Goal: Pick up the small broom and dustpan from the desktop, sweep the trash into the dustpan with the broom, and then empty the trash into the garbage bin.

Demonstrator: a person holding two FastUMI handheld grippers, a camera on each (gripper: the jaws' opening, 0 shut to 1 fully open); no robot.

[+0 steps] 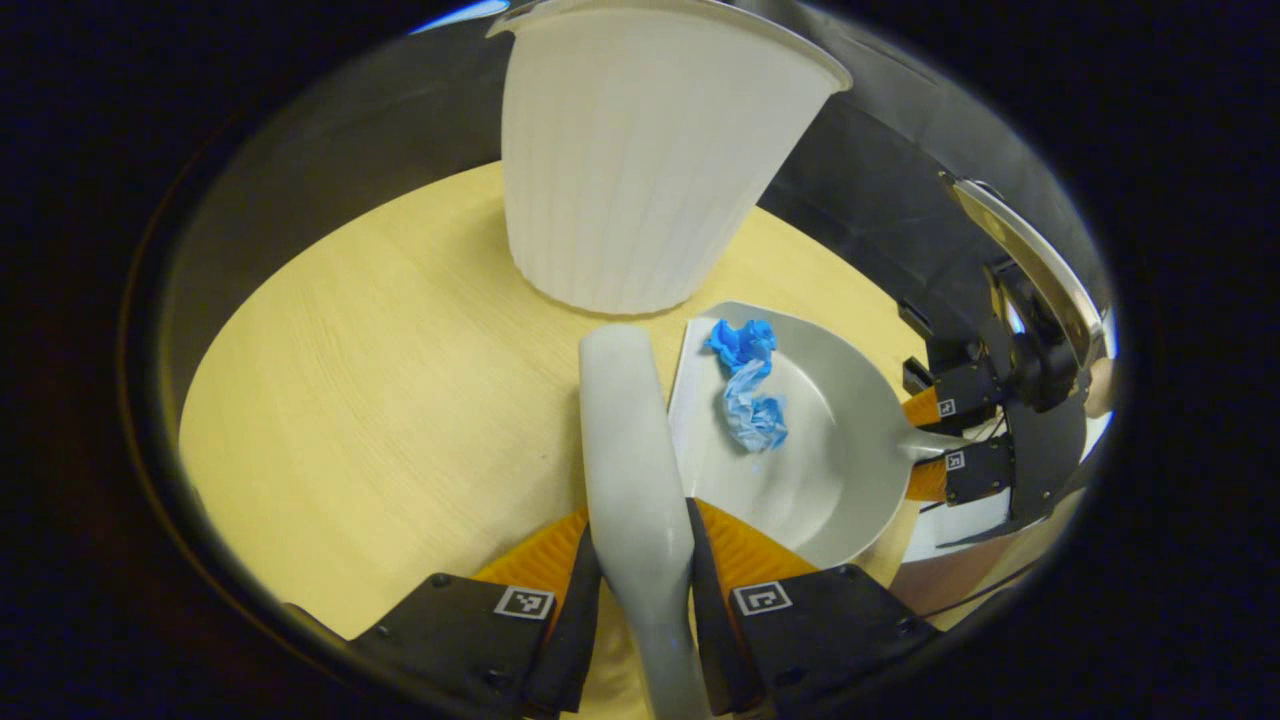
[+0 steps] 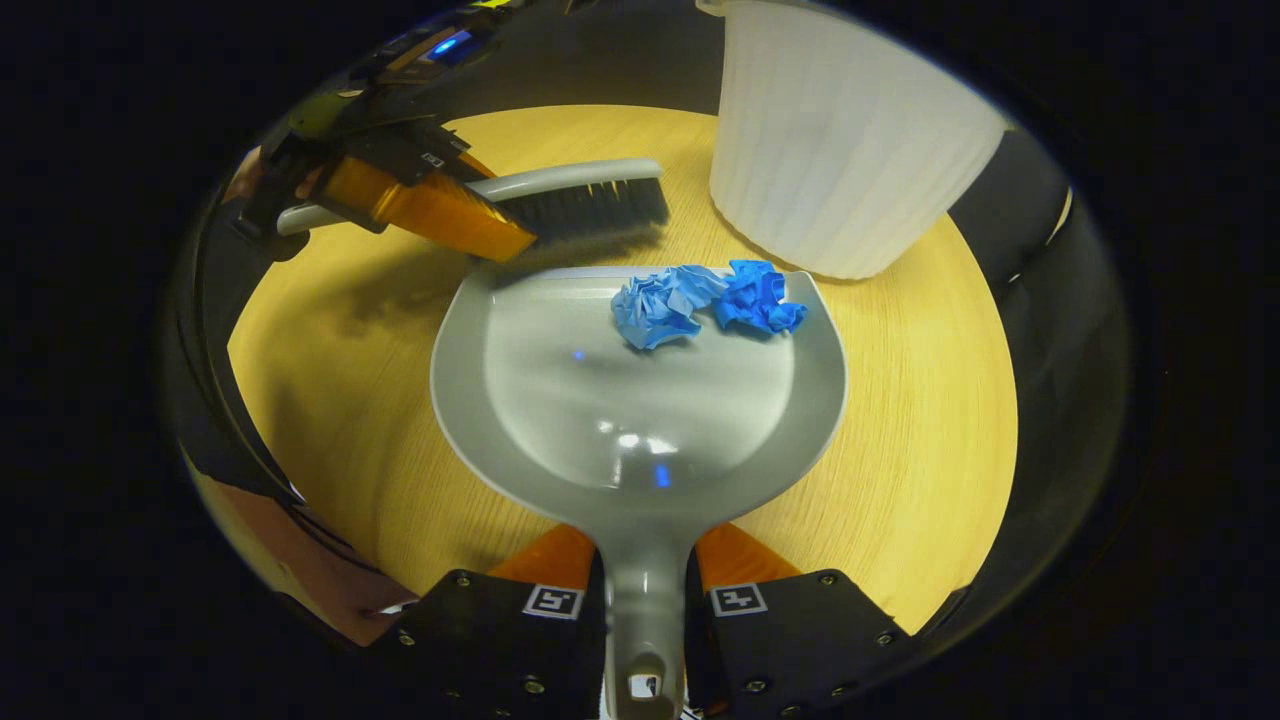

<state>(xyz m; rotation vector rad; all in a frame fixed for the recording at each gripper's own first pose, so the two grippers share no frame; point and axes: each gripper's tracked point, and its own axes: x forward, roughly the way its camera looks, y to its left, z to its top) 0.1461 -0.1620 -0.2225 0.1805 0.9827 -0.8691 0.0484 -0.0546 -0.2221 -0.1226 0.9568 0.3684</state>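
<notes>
Right gripper view: right gripper (image 2: 645,590) jaws clamp dustpan (image 2: 640,400) holding blue trash (image 2: 700,300); left gripper (image 1: 640,590) jaws clamp broom (image 1: 630,450).

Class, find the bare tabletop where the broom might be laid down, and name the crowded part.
Bare wood lies left of the broom, out to the table edge. It is crowded where the dustpan, crumpled blue paper and white bin sit close together.

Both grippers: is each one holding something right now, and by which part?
Yes. The left gripper is shut on the broom, gripped by its handle. The right gripper is shut on the dustpan, gripped by its handle, with the blue paper inside the pan.
</notes>
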